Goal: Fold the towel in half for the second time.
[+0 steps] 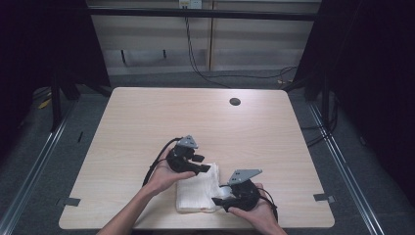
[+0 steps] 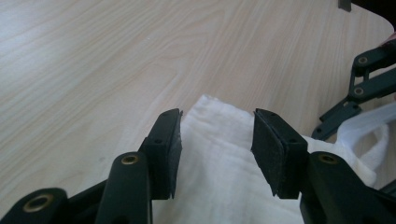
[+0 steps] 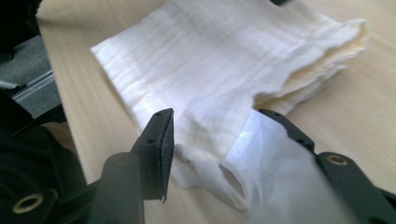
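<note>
Wooden table [image 1: 147,117] bears white cloth [image 1: 195,193] (unlabelled).

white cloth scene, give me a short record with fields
cloth: white cloth, folded, lying flat near the table's near edge
surface: light wooden table
left gripper: jaws open over a cloth corner, pads not pressing it
right gripper: jaws open, a loose cloth flap draped against one jaw
other: dark round hole near the table's far edge

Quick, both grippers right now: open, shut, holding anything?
Left gripper: open, jaws apart over the cloth, not pressing it.
Right gripper: open; a fold of cloth drapes over one jaw, not clamped.
</note>
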The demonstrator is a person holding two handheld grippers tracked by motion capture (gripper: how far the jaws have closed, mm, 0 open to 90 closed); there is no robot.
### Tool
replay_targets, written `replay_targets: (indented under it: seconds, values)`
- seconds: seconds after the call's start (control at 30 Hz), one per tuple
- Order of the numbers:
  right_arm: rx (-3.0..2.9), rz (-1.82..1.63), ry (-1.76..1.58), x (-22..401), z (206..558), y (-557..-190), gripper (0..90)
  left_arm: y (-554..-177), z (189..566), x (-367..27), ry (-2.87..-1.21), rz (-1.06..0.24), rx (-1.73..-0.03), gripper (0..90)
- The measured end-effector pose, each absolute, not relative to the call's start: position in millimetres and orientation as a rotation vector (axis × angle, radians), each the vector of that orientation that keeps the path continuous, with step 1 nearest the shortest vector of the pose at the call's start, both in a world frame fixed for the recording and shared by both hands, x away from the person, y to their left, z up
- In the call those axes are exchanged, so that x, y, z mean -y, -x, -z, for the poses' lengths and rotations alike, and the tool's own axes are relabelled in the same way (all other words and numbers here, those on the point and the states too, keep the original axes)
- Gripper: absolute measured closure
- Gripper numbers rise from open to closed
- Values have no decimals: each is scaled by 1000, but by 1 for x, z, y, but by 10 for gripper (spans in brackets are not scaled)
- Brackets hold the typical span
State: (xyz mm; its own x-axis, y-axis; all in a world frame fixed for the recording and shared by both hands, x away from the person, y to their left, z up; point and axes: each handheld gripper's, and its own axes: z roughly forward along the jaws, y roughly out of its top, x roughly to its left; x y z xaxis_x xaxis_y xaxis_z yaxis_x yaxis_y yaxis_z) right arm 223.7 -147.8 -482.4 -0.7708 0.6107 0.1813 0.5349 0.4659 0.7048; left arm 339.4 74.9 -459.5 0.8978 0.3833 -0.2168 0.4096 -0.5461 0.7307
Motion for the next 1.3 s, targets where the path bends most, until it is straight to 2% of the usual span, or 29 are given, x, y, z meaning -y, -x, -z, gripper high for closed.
replay_targets:
  seconds: [0.43, 0.63, 0.87, 1.07, 1.3]
  values:
    - [-2483, -1267, -1094, 172, 467, -239, 428, -333, 459, -94, -2229, 8, -589, 427]
    - [-2419, -1313, -1088, 185, 451, -242, 417, -324, 453, -101, -2215, -20, -599, 344]
    - [-2323, -1351, -1103, 205, 433, -237, 419, -311, 449, -120, -2214, -73, -603, 329]
    - [-2305, -1337, -1113, 216, 439, -233, 412, -298, 448, -136, -2209, -114, -599, 336]
    - [-2288, -1320, -1139, 231, 444, -225, 401, -290, 449, -161, -2191, -175, -667, 325]
